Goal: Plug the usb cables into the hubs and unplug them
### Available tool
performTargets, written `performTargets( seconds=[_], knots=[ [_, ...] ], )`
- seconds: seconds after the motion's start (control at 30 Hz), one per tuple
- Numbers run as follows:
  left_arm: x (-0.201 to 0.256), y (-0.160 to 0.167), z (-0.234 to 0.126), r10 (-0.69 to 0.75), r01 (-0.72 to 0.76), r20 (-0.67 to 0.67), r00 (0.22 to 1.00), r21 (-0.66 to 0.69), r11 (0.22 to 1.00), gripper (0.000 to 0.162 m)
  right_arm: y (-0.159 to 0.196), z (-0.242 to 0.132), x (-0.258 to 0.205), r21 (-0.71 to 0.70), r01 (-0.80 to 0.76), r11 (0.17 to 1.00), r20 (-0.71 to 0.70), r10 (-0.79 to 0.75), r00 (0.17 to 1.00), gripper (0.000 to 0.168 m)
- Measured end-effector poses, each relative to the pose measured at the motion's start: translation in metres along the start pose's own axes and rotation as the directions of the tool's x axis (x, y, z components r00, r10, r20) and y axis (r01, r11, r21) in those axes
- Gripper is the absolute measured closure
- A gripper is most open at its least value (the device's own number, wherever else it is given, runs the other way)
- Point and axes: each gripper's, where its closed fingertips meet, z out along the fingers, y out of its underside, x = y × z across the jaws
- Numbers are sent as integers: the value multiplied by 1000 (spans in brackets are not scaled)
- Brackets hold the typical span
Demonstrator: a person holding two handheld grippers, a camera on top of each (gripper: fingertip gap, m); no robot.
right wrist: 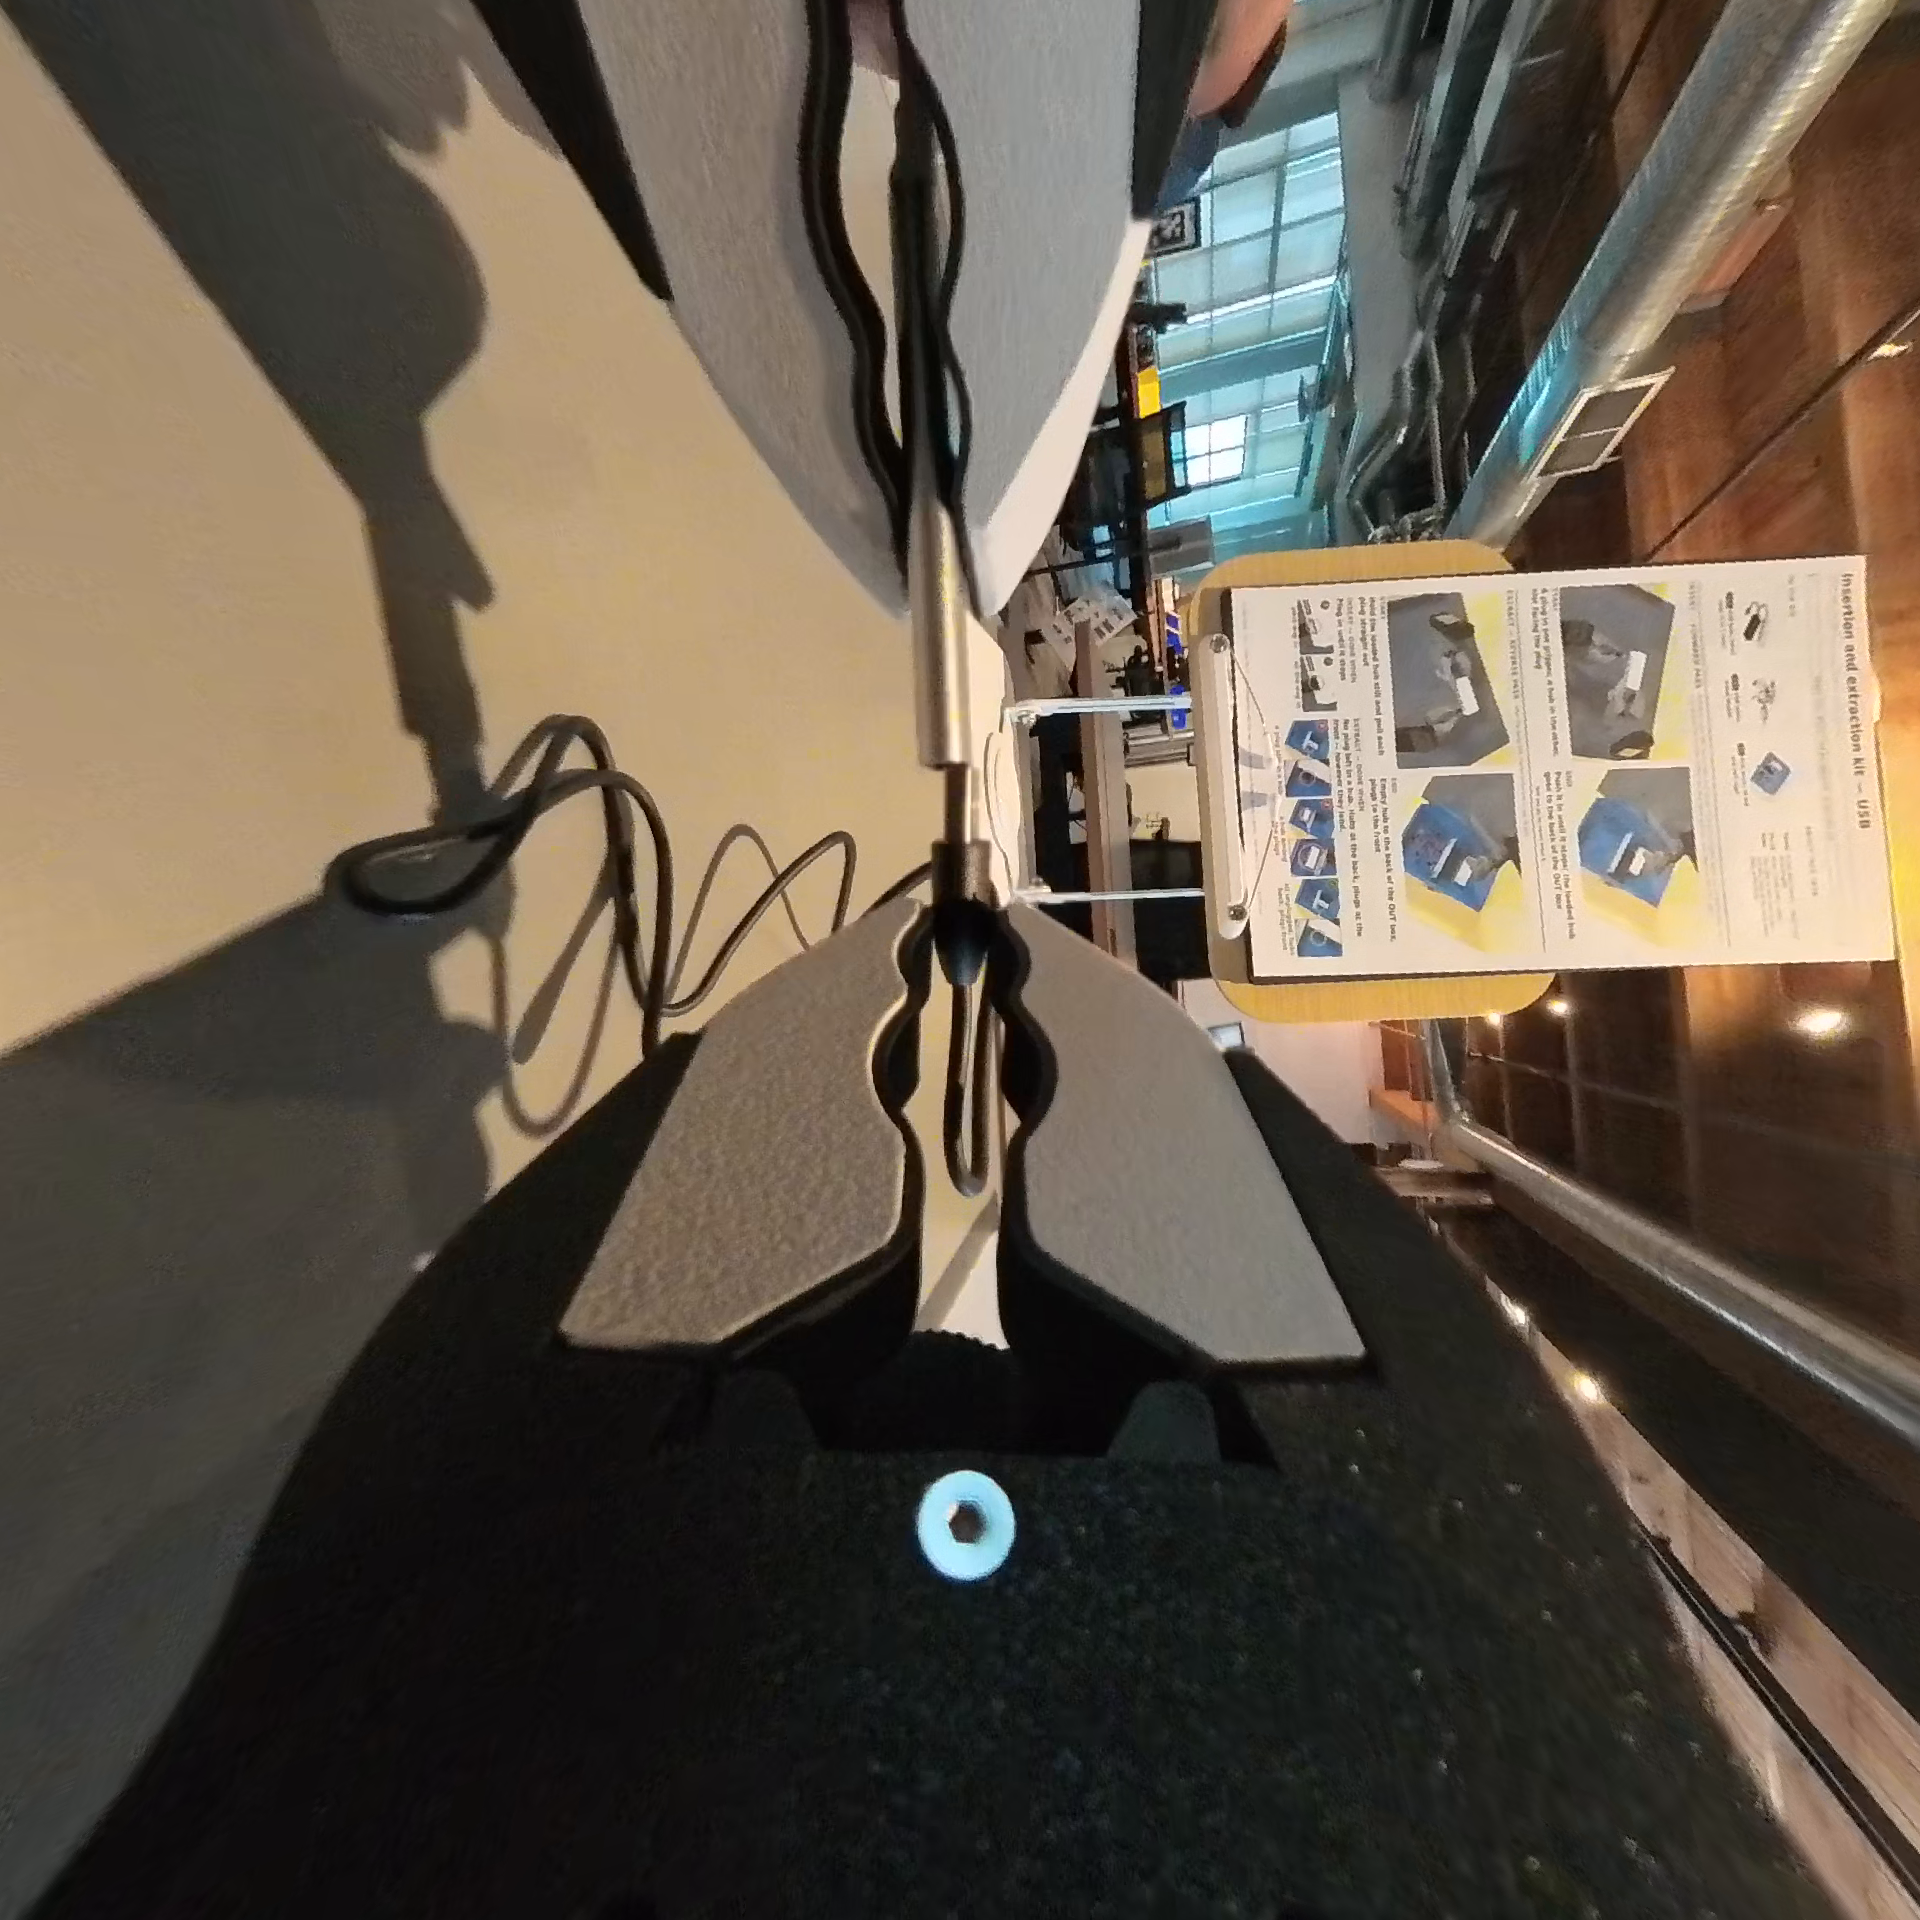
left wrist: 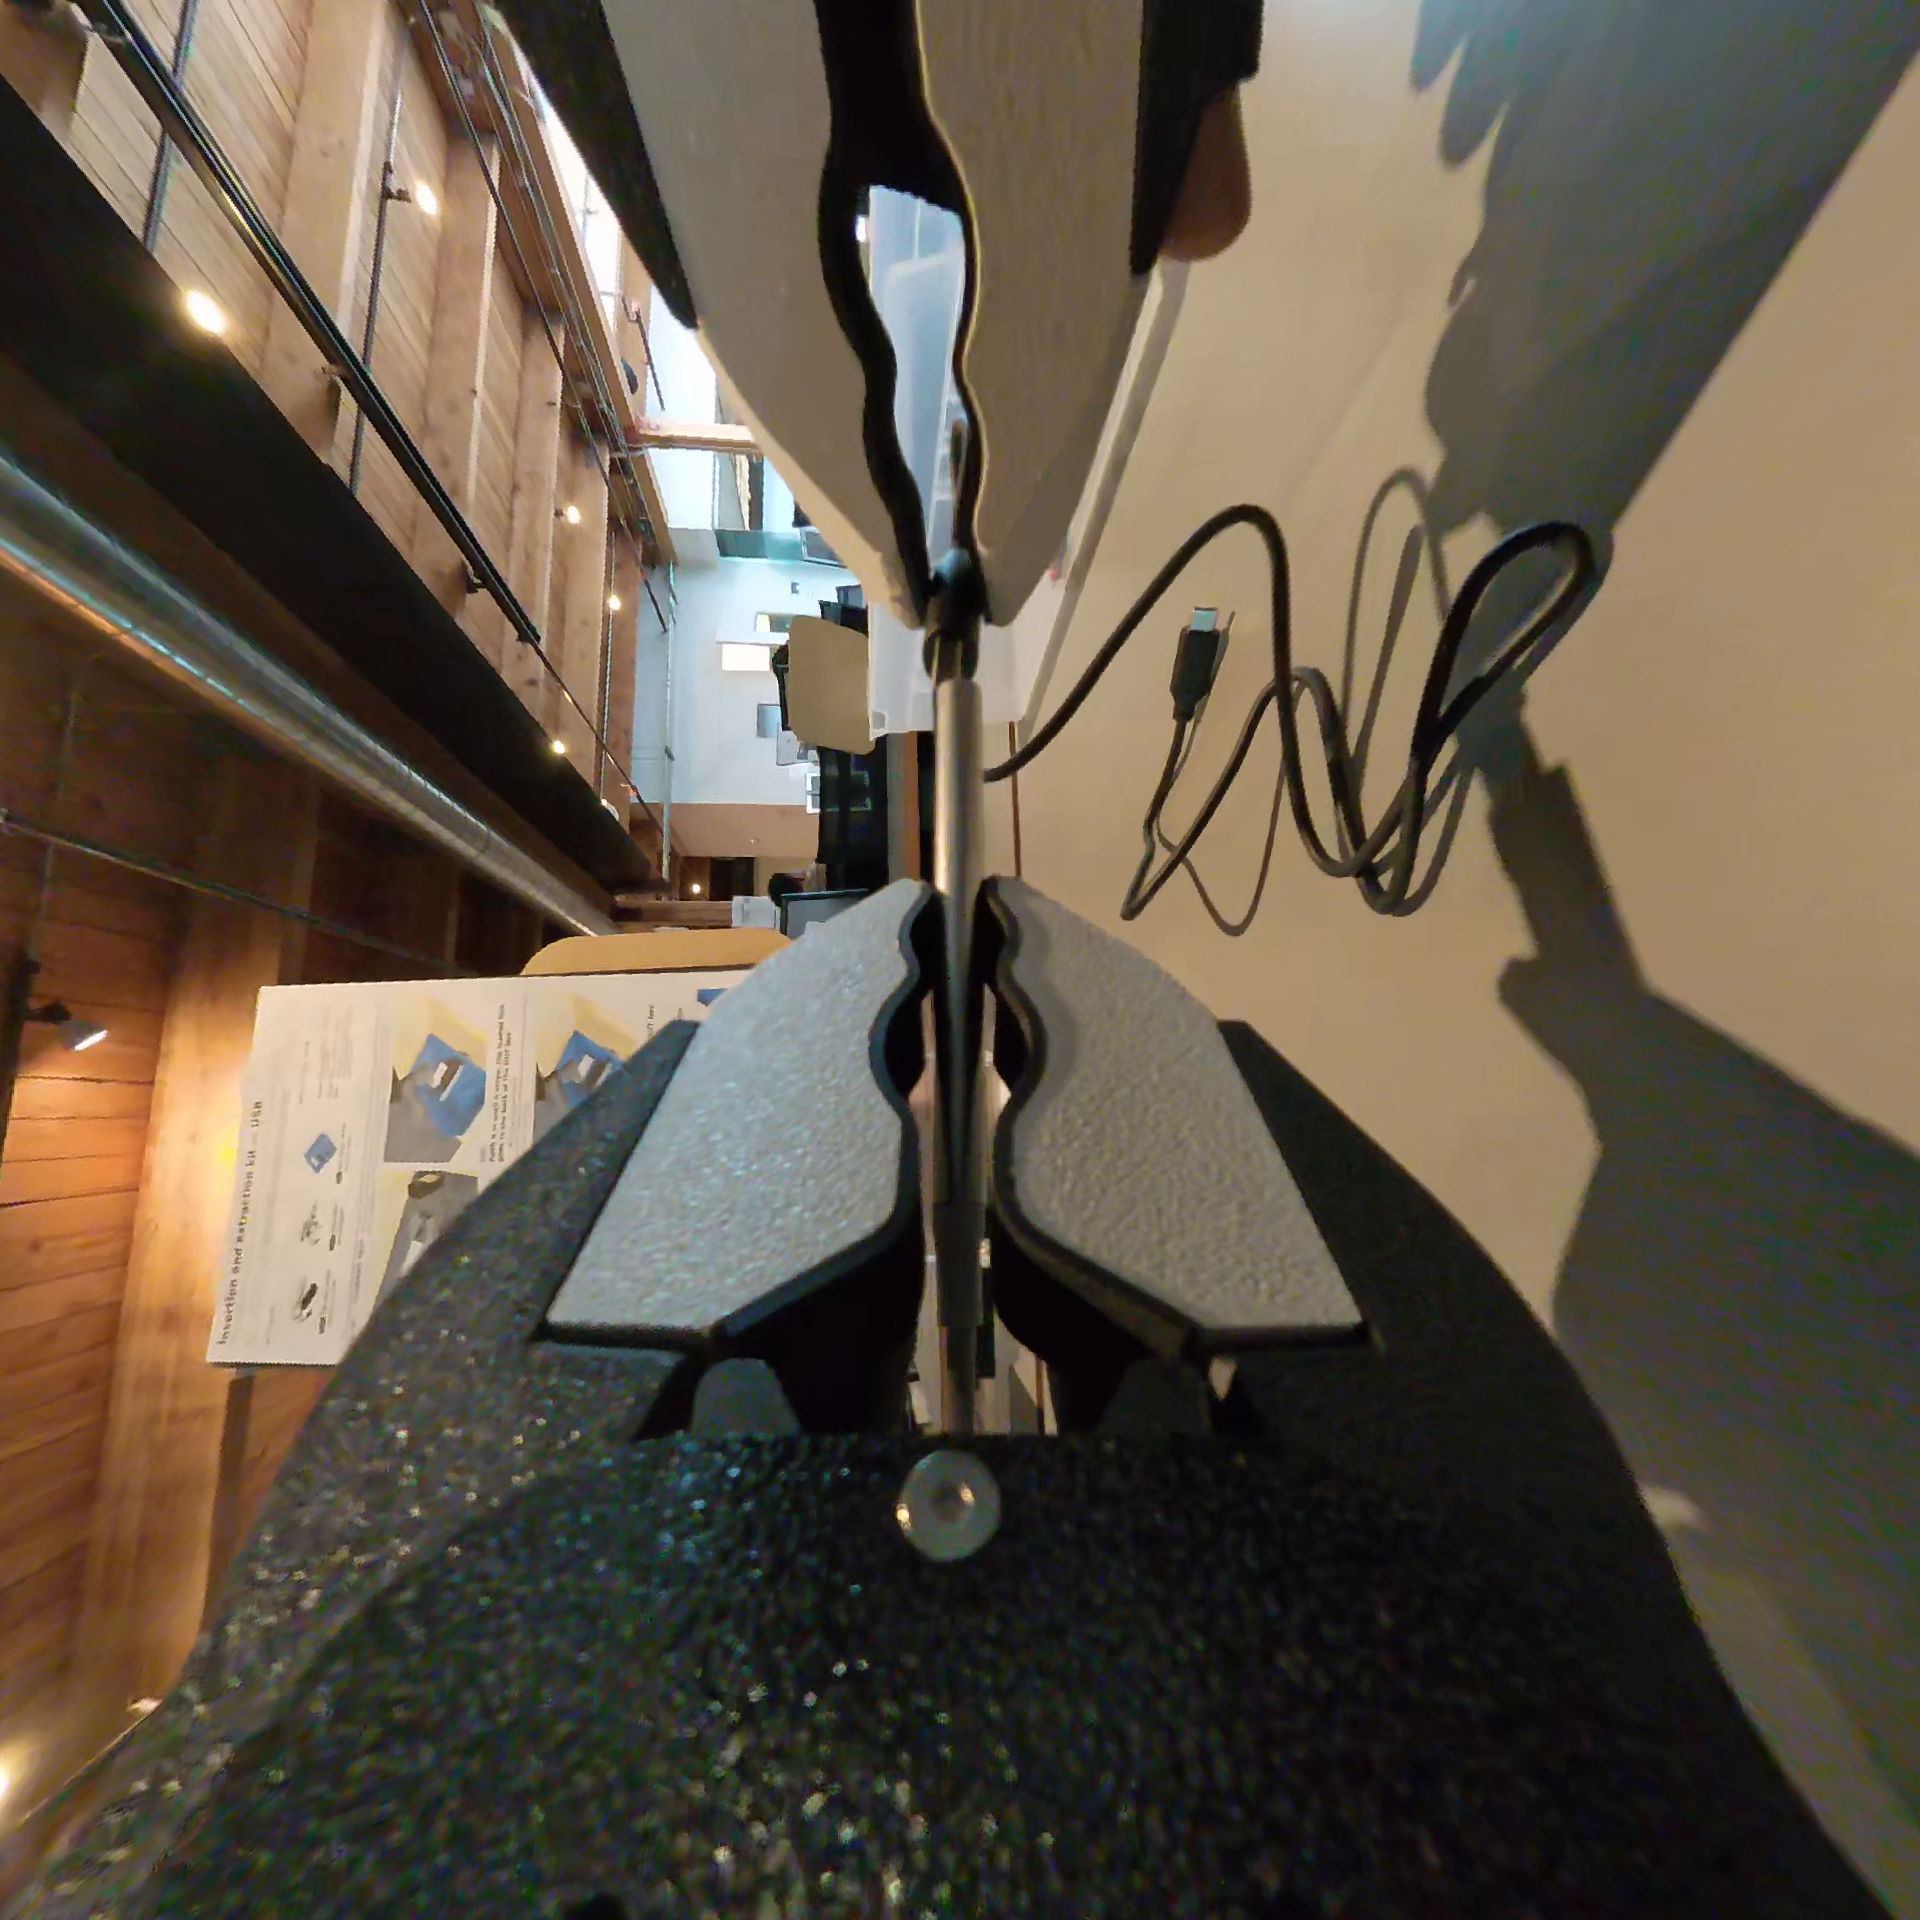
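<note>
My left gripper (left wrist: 961,906) is shut on a thin silver USB hub (left wrist: 958,790), seen edge-on and pointing forward. My right gripper (right wrist: 961,920) is shut on the black plug (right wrist: 961,883) of a USB cable. The plug's metal tip (right wrist: 961,810) meets the end of the hub (right wrist: 940,665); how deep it sits I cannot tell. Each gripper faces the other: the right one (left wrist: 954,597) shows at the top of the left wrist view, the left one (right wrist: 935,582) at the top of the right wrist view. Both are held above the beige table (left wrist: 1351,1091).
A loose black cable (left wrist: 1340,790) with a free USB-C plug (left wrist: 1200,655) lies coiled on the table; it also shows in the right wrist view (right wrist: 623,883). A printed sheet on a wooden clipboard stand (right wrist: 1558,769) stands at the table's far side (left wrist: 364,1174). Across from one pair of fingers to the other is roughly 5 cm.
</note>
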Motion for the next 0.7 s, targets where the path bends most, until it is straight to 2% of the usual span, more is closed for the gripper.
performTargets(
  seconds=[0.7],
  knots=[
    [0, -2, -4, 5, -5, -8, 1000, 35, 999, 155, -7, -1, -4, 28, 21, 999, 15, -22, 1000, 159]
  ],
)
